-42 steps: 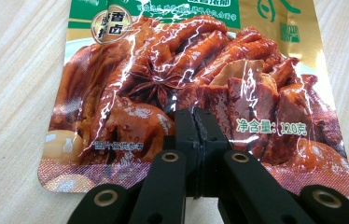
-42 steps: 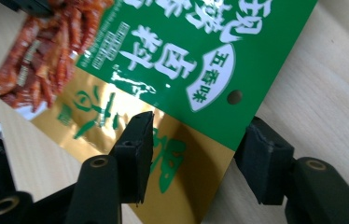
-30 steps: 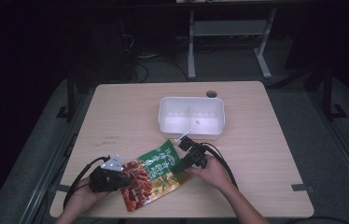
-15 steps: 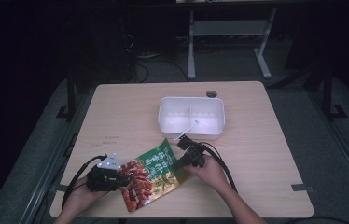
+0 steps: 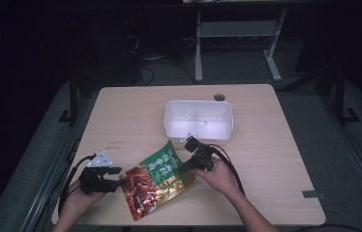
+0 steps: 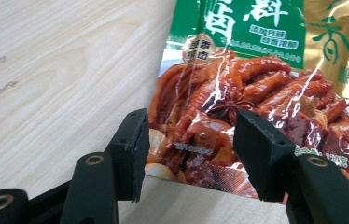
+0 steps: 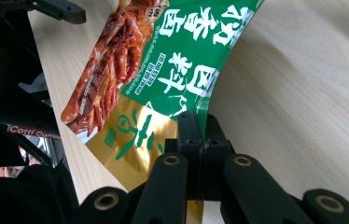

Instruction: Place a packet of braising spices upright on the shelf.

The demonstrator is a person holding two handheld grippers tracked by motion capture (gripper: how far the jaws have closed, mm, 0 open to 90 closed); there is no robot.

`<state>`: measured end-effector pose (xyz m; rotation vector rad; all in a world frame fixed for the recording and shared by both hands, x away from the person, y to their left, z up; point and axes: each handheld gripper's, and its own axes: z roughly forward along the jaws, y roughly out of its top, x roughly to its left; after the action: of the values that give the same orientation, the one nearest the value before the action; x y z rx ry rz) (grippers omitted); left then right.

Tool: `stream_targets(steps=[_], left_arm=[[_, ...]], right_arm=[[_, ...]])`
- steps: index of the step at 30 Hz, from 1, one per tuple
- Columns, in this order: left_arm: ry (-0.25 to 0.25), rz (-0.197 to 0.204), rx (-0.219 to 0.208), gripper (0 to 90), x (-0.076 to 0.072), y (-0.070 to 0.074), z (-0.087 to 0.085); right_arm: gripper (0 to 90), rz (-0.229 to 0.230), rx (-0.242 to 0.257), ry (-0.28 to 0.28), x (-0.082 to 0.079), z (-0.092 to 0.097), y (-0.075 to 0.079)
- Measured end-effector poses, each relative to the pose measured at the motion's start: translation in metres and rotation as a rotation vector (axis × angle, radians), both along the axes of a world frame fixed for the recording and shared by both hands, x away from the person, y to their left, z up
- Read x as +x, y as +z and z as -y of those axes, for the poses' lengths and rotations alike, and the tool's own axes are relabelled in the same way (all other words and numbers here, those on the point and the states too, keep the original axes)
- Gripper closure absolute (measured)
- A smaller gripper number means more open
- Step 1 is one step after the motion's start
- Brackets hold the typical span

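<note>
Lying near the wooden table's (image 5: 266,159) front edge, the glossy foil snack pouch (image 5: 157,181) is spanning both grippers; the white tray (image 5: 198,121) stands behind. Left gripper (image 6: 189,154): its jaws have just been opening, flanking the pouch's bottom corner without pressing. Right gripper (image 7: 200,140): its jaws are pinching the pouch's gold edge.

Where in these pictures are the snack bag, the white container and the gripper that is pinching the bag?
snack bag (image 5: 157,181): high view, on the middle of its printed front.
white container (image 5: 171,122): high view, on its left wall.
right gripper (image 7: 202,123): right gripper view, where its closed jaws pinch the bag's edge.
</note>
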<state>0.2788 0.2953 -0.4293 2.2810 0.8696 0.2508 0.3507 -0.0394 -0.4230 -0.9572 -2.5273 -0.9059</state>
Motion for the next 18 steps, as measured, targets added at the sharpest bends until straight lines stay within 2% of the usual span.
stream_targets(steps=[6, 11, 18], left_arm=[[0.036, 0.016, -0.007, 44.3, 0.002, 0.001, -0.007], [0.093, 0.038, -0.014, 44.4, 0.004, 0.002, -0.016], [0.111, 0.026, -0.016, 42.7, 0.007, -0.001, -0.023]], right_arm=[[89.5, 0.012, 0.011, 0.007, 0.0, -0.001, 0.009], [89.6, 0.029, 0.004, 0.015, -0.001, -0.002, 0.022], [89.7, 0.051, 0.005, 0.027, -0.002, -0.005, 0.039]])
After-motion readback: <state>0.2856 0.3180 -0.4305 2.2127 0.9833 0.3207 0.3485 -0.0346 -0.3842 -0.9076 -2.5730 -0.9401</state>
